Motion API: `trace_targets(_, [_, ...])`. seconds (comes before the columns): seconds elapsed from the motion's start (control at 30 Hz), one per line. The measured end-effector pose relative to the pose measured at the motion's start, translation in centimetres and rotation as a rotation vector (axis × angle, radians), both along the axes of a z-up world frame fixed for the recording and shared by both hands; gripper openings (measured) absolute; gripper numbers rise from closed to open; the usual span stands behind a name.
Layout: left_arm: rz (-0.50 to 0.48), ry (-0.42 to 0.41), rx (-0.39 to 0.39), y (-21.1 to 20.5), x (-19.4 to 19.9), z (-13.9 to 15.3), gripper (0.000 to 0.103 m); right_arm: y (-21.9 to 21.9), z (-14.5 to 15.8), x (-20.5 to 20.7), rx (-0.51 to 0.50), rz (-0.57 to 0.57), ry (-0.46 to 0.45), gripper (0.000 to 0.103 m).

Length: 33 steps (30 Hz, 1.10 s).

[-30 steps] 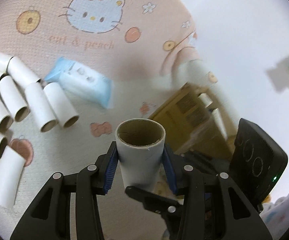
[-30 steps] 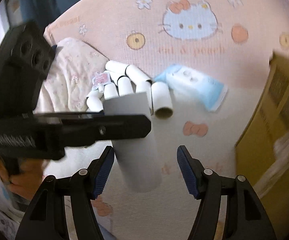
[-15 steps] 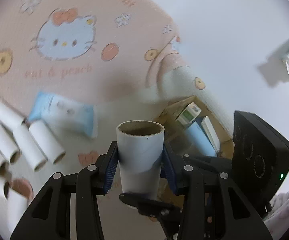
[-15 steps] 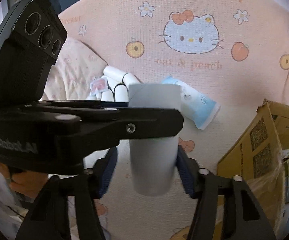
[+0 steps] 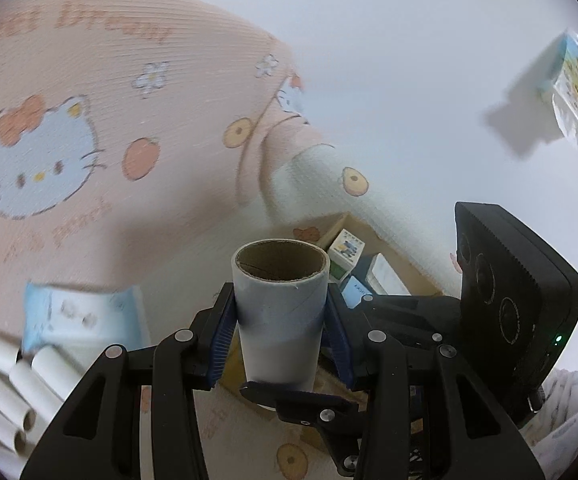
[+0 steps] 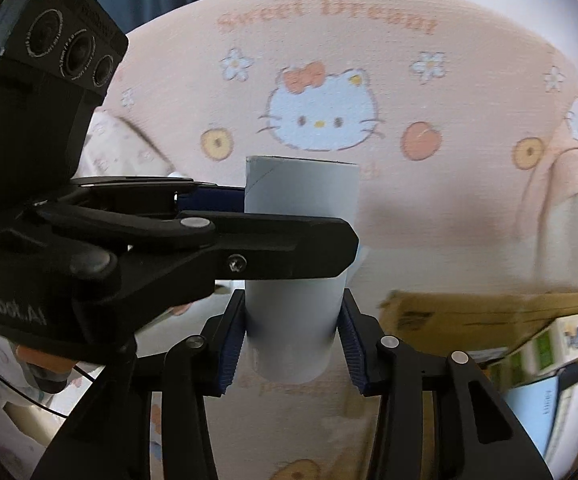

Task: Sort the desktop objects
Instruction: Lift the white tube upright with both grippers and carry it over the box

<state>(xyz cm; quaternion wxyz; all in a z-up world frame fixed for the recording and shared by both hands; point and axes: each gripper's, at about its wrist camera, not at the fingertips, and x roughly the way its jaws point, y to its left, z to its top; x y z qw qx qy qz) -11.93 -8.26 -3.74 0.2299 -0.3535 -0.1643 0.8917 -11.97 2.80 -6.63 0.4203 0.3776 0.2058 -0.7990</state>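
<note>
- Pinching one white cardboard tube w/ brown inside (image 5: 280, 312) from both sides at once: left claw (image 5: 280, 334) has its blue ribbed pads (image 5: 220, 340) pressed on the tube's flanks, tube upright, open end up.
- Right claw (image 6: 292, 350) is closing on the lower part of the same tube (image 6: 301, 196); its blue pads (image 6: 231, 350) sit against the tube walls in the right wrist view.
- Left claw's black fingers cross in front of the tube in the right wrist view, gripping higher up than the right claw, and hide its mid section.
- Tube is up in the air, clear of the bed surface, above a pink-and-cream cartoon-cat blanket (image 5: 89, 92) w/ peach and flower prints.
- Open brown cardboard box (image 6: 485, 312) lies lower right in the right wrist view; small printed cartons (image 6: 557, 344) stand inside it. In the left wrist view the same box (image 5: 393, 264) is behind the tube, partly blocked by the claws.
- Light-blue soft pack of wipes (image 5: 81, 312) lies on the blanket, lower left, blurred.
- Row of spare white cardboard tubes (image 5: 17, 392) lies just beside the wipes pack, by the frame edge.
- Black camera block w/ three round lenses (image 5: 509, 308) on the right claw fills the right side of the left wrist view; its twin (image 6: 57, 52) blocks upper left in the other view.
- Small printed pack (image 5: 573, 84) hangs on the white wall (image 5: 409, 60), well apart from everything.
</note>
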Motion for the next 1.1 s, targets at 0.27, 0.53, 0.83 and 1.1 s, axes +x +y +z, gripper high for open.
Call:
trace_targets(0.27, [-0.047, -0.031, -0.053, 3.2, -3.3, 0.2, 0.047, 2.5, 0.8, -3.1, 0.011, -0.067, -0.026, 0.041])
trace_targets(0.53, [-0.111, -0.056, -0.137, 7.0, -5.1, 0.4, 0.047, 5.1, 1.1, -5.7, -0.021, -0.099, -0.115, 0.042])
trace_targets(0.83, [-0.188, -0.138, -0.157, 10.1, -7.3, -1.6, 0.047, 7.5, 1.1, -8.0, 0.001, -0.113, -0.099, 0.041])
trace_targets(1.1, [-0.196, -0.241, -0.19, 11.2, -8.6, -3.8, 0.049, 8.3, -1.4, -9.8, 0.032, -0.136, -0.186, 0.041])
